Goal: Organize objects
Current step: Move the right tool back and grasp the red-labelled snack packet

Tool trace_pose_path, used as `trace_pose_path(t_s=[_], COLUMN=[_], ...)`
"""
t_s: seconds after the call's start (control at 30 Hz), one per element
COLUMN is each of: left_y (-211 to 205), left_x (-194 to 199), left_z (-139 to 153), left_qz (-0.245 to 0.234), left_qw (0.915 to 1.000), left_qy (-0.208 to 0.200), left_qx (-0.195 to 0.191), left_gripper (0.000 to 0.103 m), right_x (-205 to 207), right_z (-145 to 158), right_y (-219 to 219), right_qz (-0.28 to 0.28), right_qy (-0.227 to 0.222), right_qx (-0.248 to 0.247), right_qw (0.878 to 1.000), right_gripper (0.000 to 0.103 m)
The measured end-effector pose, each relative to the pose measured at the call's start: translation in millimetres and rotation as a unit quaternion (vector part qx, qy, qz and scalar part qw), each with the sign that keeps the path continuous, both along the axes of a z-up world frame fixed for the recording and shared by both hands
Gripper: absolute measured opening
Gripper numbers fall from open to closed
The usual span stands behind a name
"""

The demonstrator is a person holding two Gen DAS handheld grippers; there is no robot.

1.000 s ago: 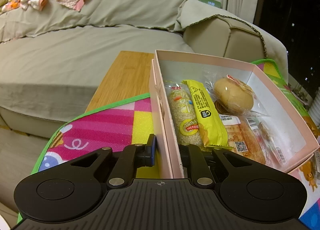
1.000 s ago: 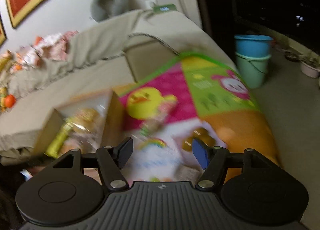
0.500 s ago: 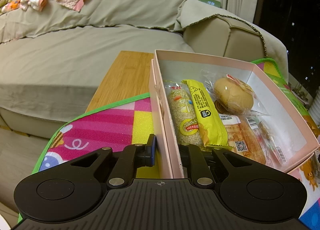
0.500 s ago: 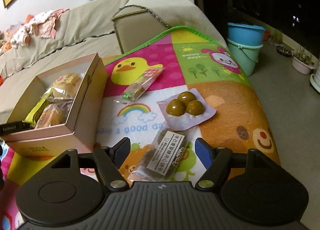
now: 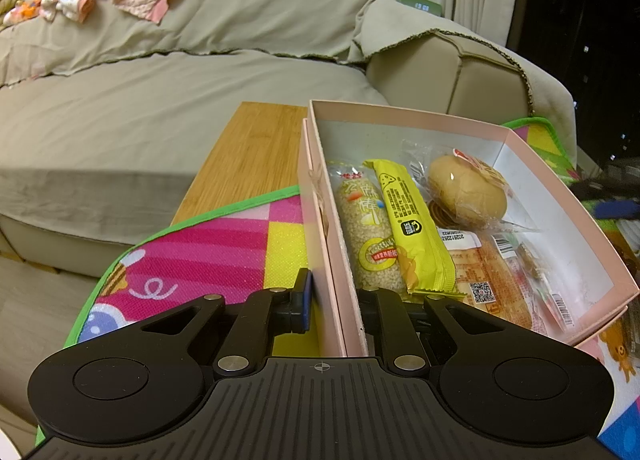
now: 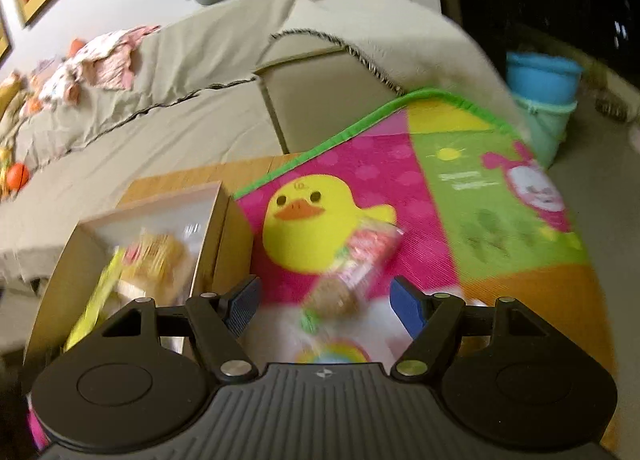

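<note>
L gripper (image 5: pixel 332 312) clamps the pink box (image 5: pixel 472 131) wall, one finger each side; keep it steady. R gripper (image 6: pixel 323 302) fingers wide, nothing held, the snack packet (image 6: pixel 352 264) on the mat (image 6: pixel 500 195) between and just past them. Pic blurry, so slow down, centre on packet, then close.
</note>
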State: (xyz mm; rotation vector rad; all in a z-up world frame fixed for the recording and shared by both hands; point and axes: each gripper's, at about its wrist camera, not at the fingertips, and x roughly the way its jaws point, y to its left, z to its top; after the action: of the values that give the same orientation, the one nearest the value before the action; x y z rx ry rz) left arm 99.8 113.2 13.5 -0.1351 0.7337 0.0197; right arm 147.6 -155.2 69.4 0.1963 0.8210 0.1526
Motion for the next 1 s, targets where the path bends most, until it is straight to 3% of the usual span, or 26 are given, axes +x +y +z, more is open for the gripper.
trace_pose_path(t_s=[0.1, 0.2, 0.27, 0.3, 0.7, 0.87, 1.0], left_y=[0, 0, -1, -1, -1, -1, 0], left_x=[0, 0, 0, 0, 0, 0, -1], left_z=[0, 0, 1, 1, 2, 2, 1], left_qz=[0.0, 0.0, 0.0, 0.0, 0.0, 0.0, 0.0], left_qw=[1.0, 1.0, 1.0, 1.0, 1.0, 1.0, 1.0], left_qy=[0.0, 0.0, -0.001, -0.001, -0.002, -0.002, -0.001], left_qx=[0.0, 0.0, -0.001, -0.001, -0.002, -0.002, -0.001], left_gripper=[0.015, 0.015, 0.015, 0.015, 0.015, 0.015, 0.015], right_x=[33, 47, 40, 33, -84, -131, -151], right_z=[-17, -32, -31, -30, -21, -21, -23], right_y=[11, 21, 30, 32, 21, 24, 30], right_qz=[-0.016, -0.01, 0.02, 0.035, 0.11, 0.135, 0.142], right_qy=[0.023, 0.037, 0.032, 0.033, 0.048, 0.041, 0.029], right_qx=[-0.008, -0.031, -0.057, -0.062, -0.066, -0.093, -0.111], right_qw=[1.0, 0.999, 0.998, 0.997, 0.991, 0.986, 0.983], right_gripper=[0.07, 0.059, 0.038, 0.036, 0.033, 0.041, 0.04])
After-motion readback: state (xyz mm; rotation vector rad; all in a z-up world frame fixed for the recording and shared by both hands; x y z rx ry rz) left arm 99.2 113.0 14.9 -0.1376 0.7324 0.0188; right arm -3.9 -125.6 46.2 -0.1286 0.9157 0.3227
